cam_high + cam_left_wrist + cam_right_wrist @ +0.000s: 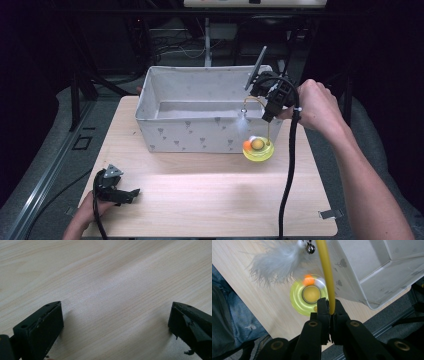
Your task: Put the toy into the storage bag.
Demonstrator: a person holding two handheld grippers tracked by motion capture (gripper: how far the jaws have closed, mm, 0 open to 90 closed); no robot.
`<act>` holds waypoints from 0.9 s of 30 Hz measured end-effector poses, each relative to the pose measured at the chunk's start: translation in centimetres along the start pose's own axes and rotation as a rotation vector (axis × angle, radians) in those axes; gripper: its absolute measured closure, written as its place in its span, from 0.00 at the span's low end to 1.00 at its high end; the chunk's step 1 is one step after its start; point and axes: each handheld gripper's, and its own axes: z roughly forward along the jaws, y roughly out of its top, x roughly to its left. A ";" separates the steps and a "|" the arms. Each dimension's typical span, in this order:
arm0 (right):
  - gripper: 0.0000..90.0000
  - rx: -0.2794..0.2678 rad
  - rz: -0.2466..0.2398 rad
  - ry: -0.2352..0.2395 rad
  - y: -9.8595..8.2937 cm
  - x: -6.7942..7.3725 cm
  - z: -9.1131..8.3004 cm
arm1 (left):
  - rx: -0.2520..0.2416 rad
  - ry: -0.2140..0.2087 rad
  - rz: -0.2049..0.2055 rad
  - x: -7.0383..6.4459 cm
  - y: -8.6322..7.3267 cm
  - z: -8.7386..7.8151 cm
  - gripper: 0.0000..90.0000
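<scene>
The left tongs (131, 192) rest wide open and empty on the counter (200, 200), well short of the fabric bin (200, 130). By the bin's right front corner, the right tongs (329, 311) pinch the yellow wand (325, 272) of a cat toy (258, 148), its round base hanging just above the counter.

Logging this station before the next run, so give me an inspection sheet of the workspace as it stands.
Surface: light wooden table, bare in front.
Job's things: cat toy, yellow-green round base, yellow wire arm, white feather with small bell; held up beside the fabric bin, which looks empty.
Clutter: nothing seen.
Grippers: right gripper shut on the toy's wire; left gripper open, resting on the table.
Cables: black cable trails from the right gripper.
Surroundings: dark floor, metal stands, loose wires behind.
</scene>
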 end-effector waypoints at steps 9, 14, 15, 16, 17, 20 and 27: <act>0.97 -0.007 -0.001 -0.007 0.3 -0.2 -0.9 | 0.000 0.000 0.000 0.0 0.0 0.0 0.00; 0.97 -0.011 -0.004 -0.011 0.6 -0.2 -1.4 | 0.000 0.000 0.000 0.0 0.0 0.0 0.00; 0.97 -0.012 -0.004 -0.015 0.6 -0.3 -1.5 | 0.002 -0.001 0.001 0.0 0.0 0.0 0.00; 0.97 -0.011 -0.004 -0.015 0.7 -0.3 -1.6 | 0.003 -0.001 0.001 0.0 0.0 0.0 0.00; 0.97 -0.011 -0.005 -0.016 0.7 -0.3 -1.7 | 0.000 0.000 0.000 0.0 0.0 0.0 0.00; 0.97 -0.011 -0.006 -0.020 0.9 -0.3 -1.9 | 0.002 -0.002 0.001 0.0 0.0 0.0 0.00; 0.97 -0.017 -0.003 -0.029 1.2 -0.6 -2.7 | -0.001 0.000 0.000 0.0 0.0 0.0 0.00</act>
